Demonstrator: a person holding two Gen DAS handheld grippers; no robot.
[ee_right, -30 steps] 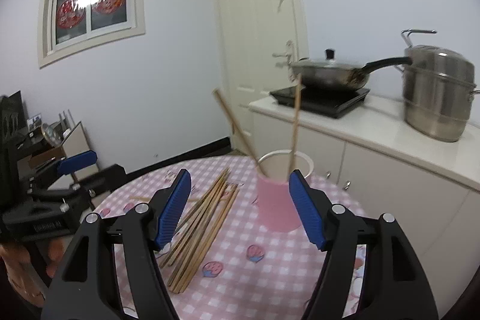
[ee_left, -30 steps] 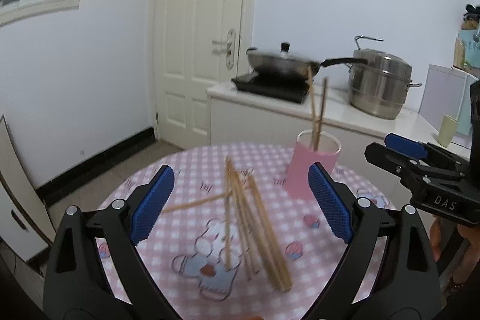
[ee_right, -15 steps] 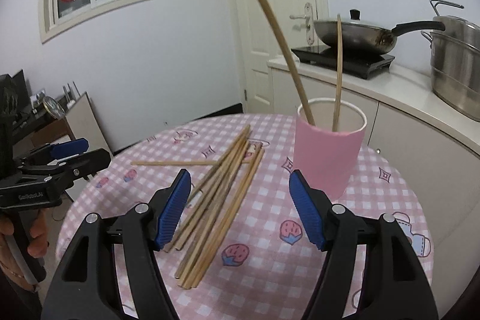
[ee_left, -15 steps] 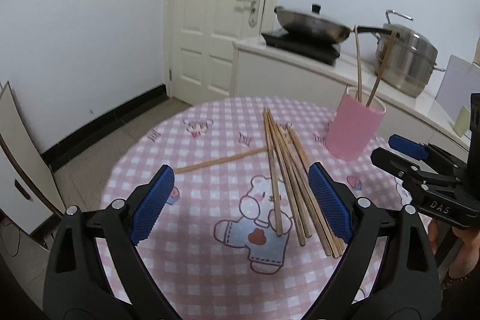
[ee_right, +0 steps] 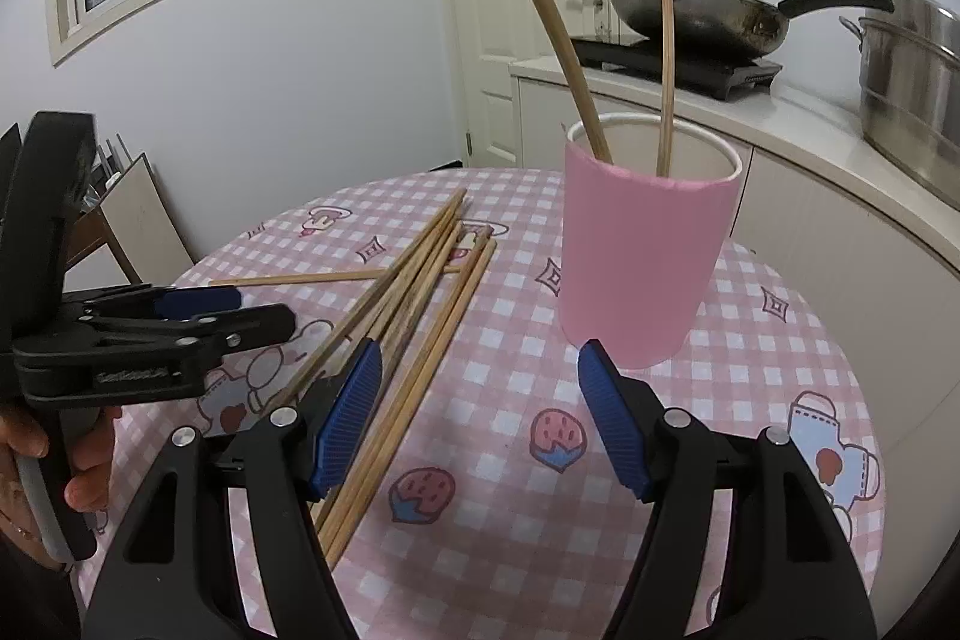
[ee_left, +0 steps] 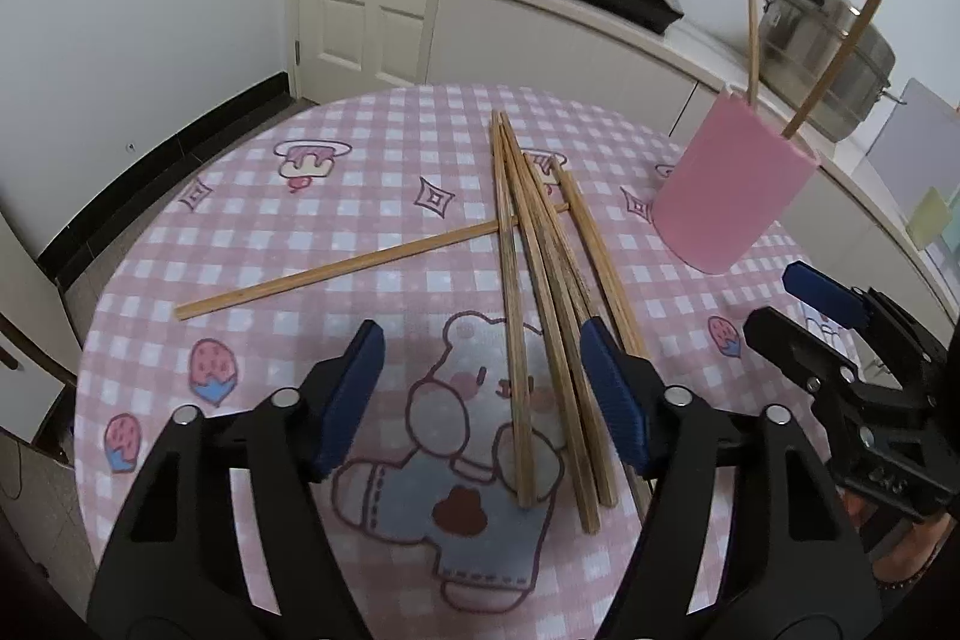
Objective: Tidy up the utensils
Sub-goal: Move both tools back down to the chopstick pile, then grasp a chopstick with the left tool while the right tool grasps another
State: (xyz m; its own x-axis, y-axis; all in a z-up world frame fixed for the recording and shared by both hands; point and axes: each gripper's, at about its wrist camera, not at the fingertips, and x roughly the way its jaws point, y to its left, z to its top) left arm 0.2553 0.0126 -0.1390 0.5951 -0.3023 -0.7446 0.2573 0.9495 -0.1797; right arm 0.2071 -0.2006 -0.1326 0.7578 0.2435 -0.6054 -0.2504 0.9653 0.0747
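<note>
**Left gripper lined up over the chopstick bundle, cup waiting with two already in**

The step in hand looked like the reach for the next chopstick. The left gripper (ee_left: 483,394) hung over the near ends of the loose chopsticks (ee_left: 540,292), its jaws having just been closing; the blue pads stood apart on either side of the bundle, with several sticks in the gap and nothing pinched. One stray chopstick (ee_left: 336,268) lay crosswise, running out to the left from under the bundle on the checked tablecloth (ee_left: 252,220).

The right gripper (ee_right: 480,418) was spread and empty, aimed at the cloth just in front of the pink cup (ee_right: 642,256). The cup stood upright at the far right of the round table, near the bundle but clear of it, holding two chopsticks that leaned against its rim (so the sorting was begun, with most sticks left).

My judgement: the next move called for lowering the left pads until they straddled one stick only, since the bundle lay tightly packed and a wide bite would gather several. After the pinch, the stick would need tilting upright before going into the cup.
</note>
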